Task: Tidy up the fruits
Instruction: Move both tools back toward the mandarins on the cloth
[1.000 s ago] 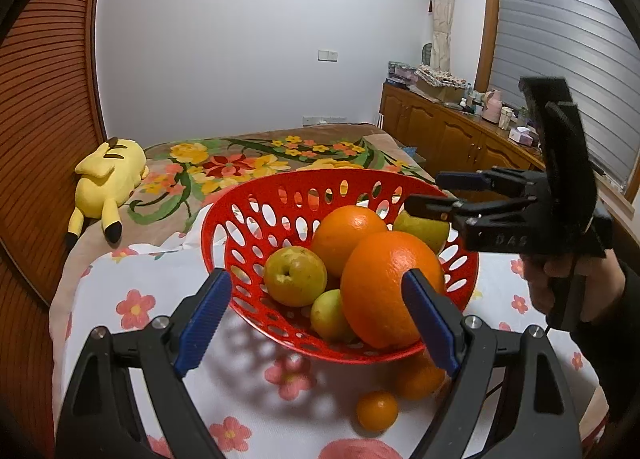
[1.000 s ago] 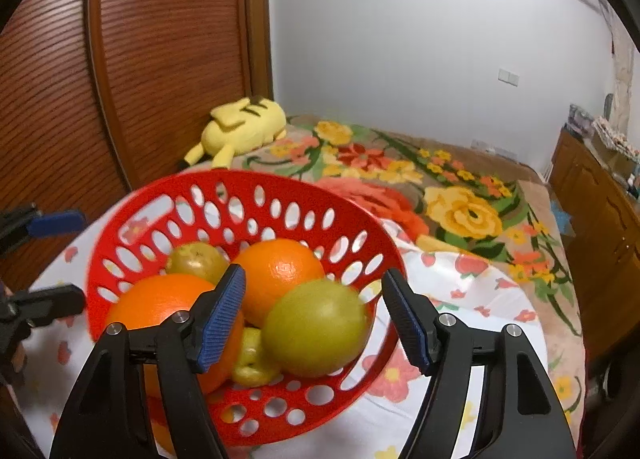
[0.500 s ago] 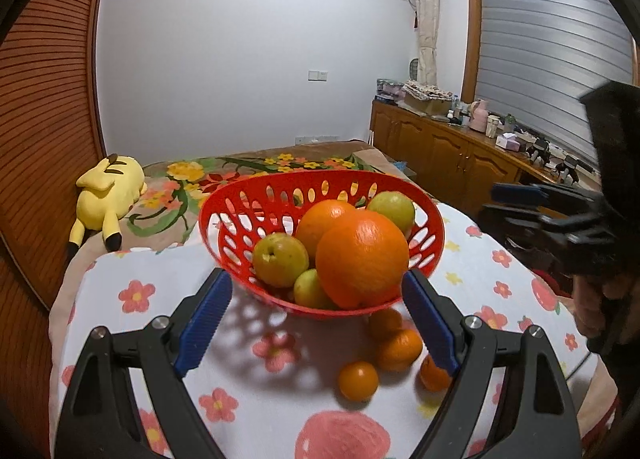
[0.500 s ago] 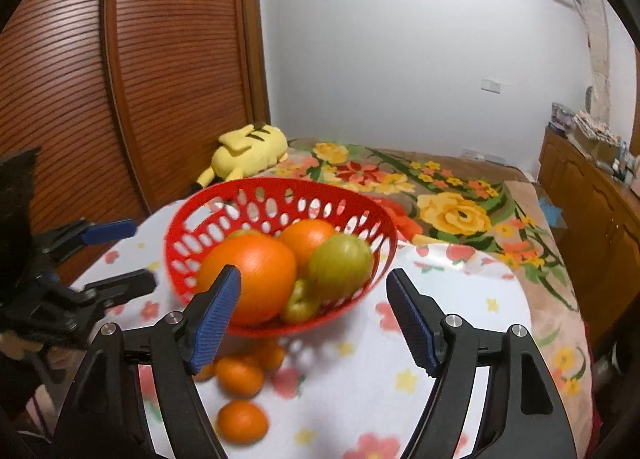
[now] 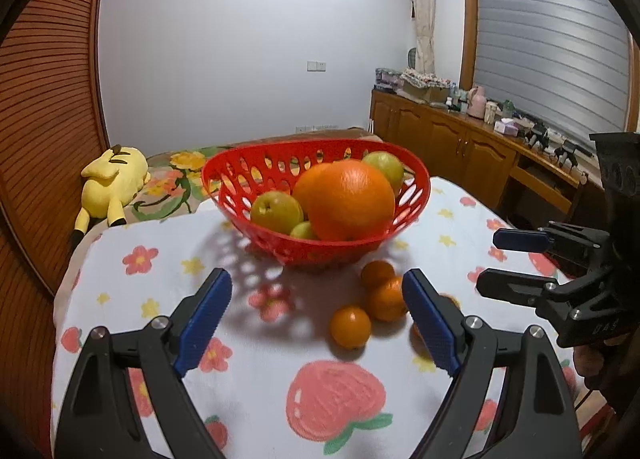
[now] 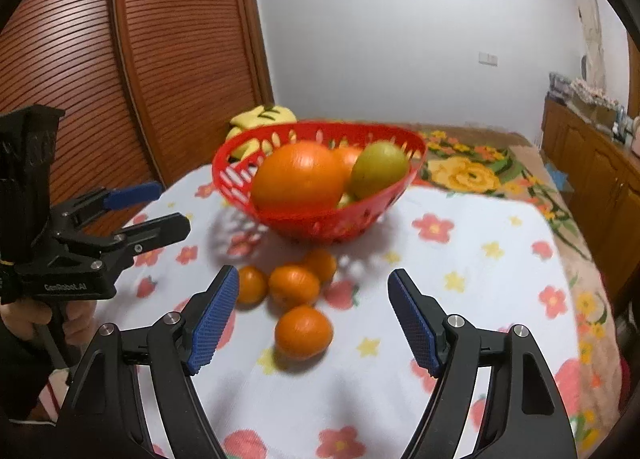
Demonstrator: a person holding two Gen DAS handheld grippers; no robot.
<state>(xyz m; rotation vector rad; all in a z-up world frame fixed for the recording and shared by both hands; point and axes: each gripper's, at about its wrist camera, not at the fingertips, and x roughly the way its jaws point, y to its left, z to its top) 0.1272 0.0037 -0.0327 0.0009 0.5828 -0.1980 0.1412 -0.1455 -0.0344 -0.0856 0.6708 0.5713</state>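
Note:
A red perforated basket (image 5: 280,245) (image 6: 384,199) stands on the floral tablecloth. It holds a big orange (image 5: 348,201) (image 6: 298,177), a second orange behind it and several yellow-green fruits (image 5: 276,211) (image 6: 378,165). Several small mandarins lie on the cloth in front of the basket (image 5: 350,327) (image 6: 304,333) (image 6: 294,285). My left gripper (image 5: 316,319) is open and empty, short of the mandarins. My right gripper (image 6: 314,313) is open and empty, with a mandarin between its fingers' line of sight. Each gripper shows in the other's view (image 5: 516,261) (image 6: 140,209).
The table (image 5: 160,299) is covered by a white cloth with flowers and strawberries. A yellow plush toy (image 5: 110,183) lies on the bed behind. A wooden sliding door (image 6: 80,59) is at the left, wooden cabinets (image 5: 460,147) at the right.
Both grippers have pulled back and away from the basket, so it looks smaller and farther. The mandarins on the cloth have come into fuller view. Both stay open.

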